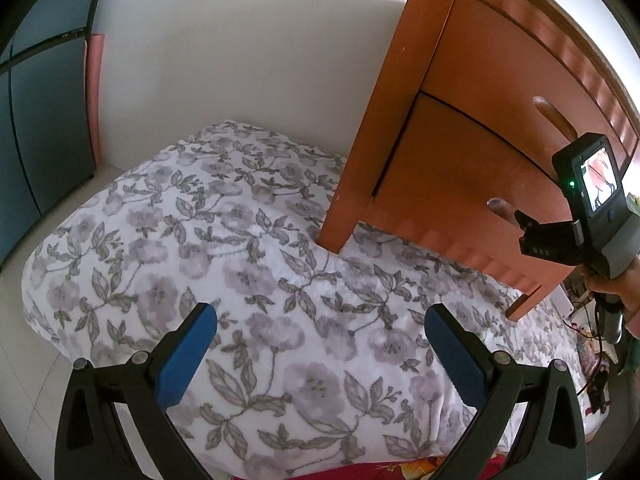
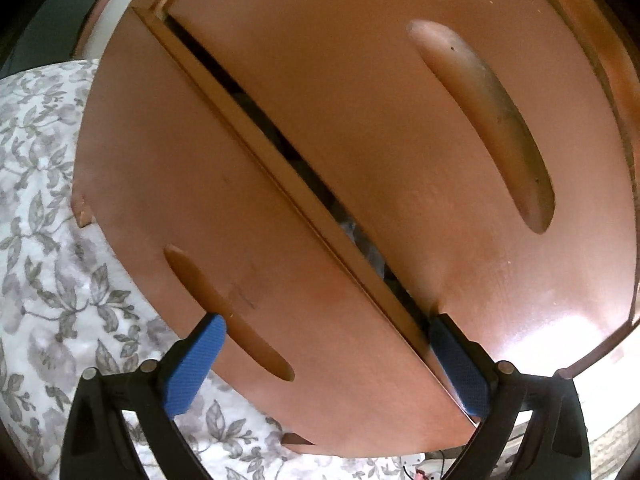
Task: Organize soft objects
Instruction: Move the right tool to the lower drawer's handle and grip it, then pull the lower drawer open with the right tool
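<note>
The right gripper (image 2: 326, 364) is reaching wide open toward the near cabinet door (image 2: 224, 216), probably to pull it open for storing soft things. The left gripper (image 1: 320, 344) is hovering wide and empty over the flowered bedding (image 1: 224, 240), beside the cabinet (image 1: 452, 128).

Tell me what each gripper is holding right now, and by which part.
Nothing is held. The left gripper is open above the floral bedding. The right gripper is open at the wooden cabinet, one finger near the door gap, clamping nothing.
</note>
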The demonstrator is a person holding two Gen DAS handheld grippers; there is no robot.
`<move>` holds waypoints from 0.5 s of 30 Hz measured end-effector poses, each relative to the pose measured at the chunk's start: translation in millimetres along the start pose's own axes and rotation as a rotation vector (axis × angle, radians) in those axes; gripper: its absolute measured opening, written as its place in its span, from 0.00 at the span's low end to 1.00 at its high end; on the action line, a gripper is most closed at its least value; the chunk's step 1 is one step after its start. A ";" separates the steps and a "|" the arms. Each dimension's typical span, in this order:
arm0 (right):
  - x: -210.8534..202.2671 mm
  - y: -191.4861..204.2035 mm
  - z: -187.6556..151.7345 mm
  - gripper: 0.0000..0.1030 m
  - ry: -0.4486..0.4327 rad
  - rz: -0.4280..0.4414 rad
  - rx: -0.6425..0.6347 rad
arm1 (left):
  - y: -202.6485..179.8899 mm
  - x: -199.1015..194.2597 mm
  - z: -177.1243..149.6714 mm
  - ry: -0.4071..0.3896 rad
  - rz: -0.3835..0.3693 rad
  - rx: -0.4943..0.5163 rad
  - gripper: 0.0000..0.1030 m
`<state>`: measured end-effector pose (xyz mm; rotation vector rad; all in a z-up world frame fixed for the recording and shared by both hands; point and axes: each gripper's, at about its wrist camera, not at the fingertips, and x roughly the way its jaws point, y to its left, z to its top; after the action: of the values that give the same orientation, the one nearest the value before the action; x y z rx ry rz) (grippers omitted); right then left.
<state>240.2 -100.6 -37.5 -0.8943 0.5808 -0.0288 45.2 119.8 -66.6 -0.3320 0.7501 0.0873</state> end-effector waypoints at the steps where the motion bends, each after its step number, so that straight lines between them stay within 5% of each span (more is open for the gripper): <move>1: 0.3 2.8 -0.1 0.93 0.001 -0.009 0.004 | 0.1 0.0 -0.3 -0.001 -0.002 0.001 1.00; 15: -4.7 0.1 2.2 0.88 0.039 0.045 0.006 | -1.4 0.5 -2.0 0.018 -0.027 -0.008 1.00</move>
<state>237.3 -97.7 -34.3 -0.8765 0.6369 -0.0073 44.5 117.8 -67.9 -0.3508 0.7634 0.0618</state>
